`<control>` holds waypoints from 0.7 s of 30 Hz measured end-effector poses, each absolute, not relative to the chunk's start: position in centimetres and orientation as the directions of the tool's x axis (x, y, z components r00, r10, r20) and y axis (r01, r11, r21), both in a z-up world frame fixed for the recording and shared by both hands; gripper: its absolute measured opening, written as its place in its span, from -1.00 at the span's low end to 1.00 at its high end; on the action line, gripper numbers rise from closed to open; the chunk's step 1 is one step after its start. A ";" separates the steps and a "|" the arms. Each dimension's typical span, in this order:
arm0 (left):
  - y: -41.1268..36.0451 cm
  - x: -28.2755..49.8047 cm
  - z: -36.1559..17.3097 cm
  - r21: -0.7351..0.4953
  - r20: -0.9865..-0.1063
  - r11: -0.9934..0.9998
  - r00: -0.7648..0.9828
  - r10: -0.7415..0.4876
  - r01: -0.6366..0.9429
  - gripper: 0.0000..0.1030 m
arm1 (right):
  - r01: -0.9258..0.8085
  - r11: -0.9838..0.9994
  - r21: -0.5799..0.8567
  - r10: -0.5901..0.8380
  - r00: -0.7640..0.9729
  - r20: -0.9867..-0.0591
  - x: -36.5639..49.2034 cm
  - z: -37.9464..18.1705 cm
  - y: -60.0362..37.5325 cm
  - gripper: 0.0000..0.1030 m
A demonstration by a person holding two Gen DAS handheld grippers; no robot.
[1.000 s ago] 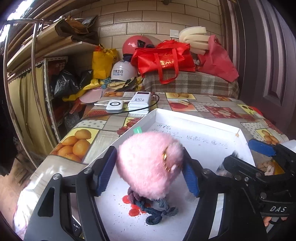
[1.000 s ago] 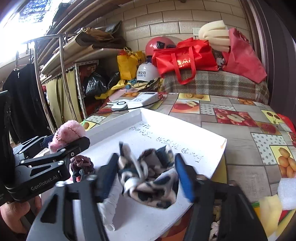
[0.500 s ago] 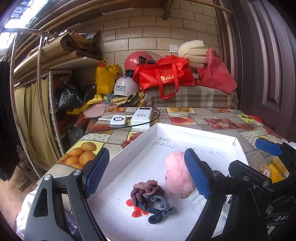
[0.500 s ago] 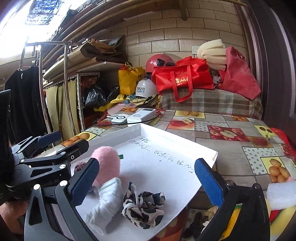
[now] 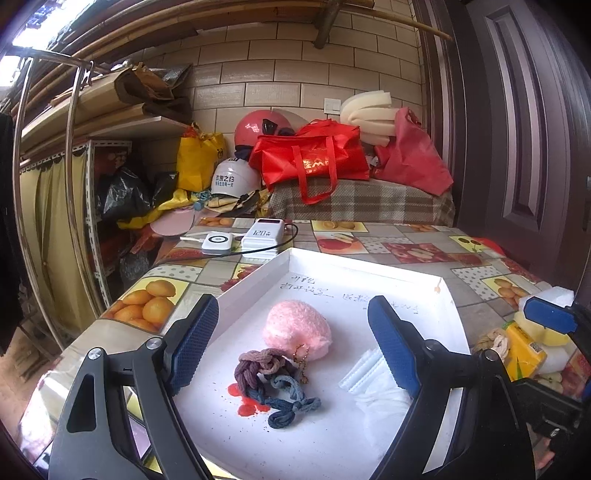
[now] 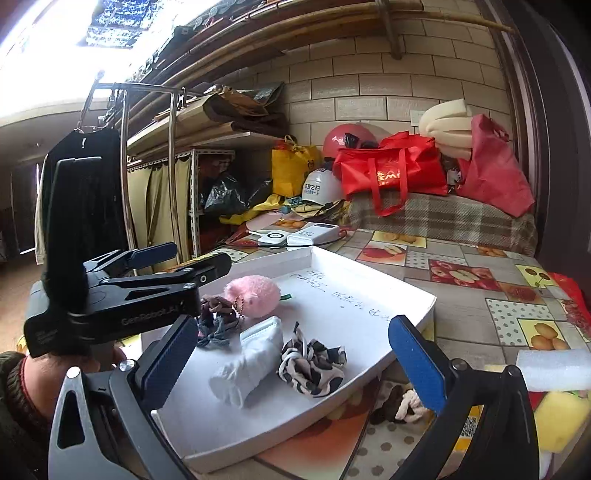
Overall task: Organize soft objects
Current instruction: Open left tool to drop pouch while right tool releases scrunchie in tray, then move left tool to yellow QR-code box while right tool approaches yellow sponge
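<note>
With both the left gripper and the right gripper spread wide and empty, the zebra-print scrunchie lay low in the frame near the white tray's front rim, where a careless nudge could have tipped it out.

Daylight from roof opening upper left, blown out to white glare in right wrist view. Room evenly bright, shadows soft. Strong fisheye bending, dark vignette at corners. Focus sharp throughout, no motion blur.
</note>
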State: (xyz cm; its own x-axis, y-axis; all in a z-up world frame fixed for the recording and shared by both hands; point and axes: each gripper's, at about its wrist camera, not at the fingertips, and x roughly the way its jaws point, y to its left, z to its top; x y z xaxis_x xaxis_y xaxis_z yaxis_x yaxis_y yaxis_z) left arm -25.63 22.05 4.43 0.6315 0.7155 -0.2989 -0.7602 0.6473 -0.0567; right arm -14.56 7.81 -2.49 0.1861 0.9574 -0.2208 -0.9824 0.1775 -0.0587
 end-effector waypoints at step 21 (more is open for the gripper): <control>15.6 -21.9 4.8 -0.028 -0.312 0.837 0.801 0.512 -0.546 0.63 | -0.774 0.625 0.101 0.777 0.629 0.009 -3.8 -0.6 -9.5 1.00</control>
State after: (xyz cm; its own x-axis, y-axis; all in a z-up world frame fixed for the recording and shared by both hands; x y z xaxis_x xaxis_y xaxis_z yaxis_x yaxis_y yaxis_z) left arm -21.92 15.57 4.75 0.8006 0.5115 -0.3122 -0.5460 0.8373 -0.0281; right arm -3.80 -9.52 -0.60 0.6293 0.7771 0.0094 -0.7738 0.6254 0.1006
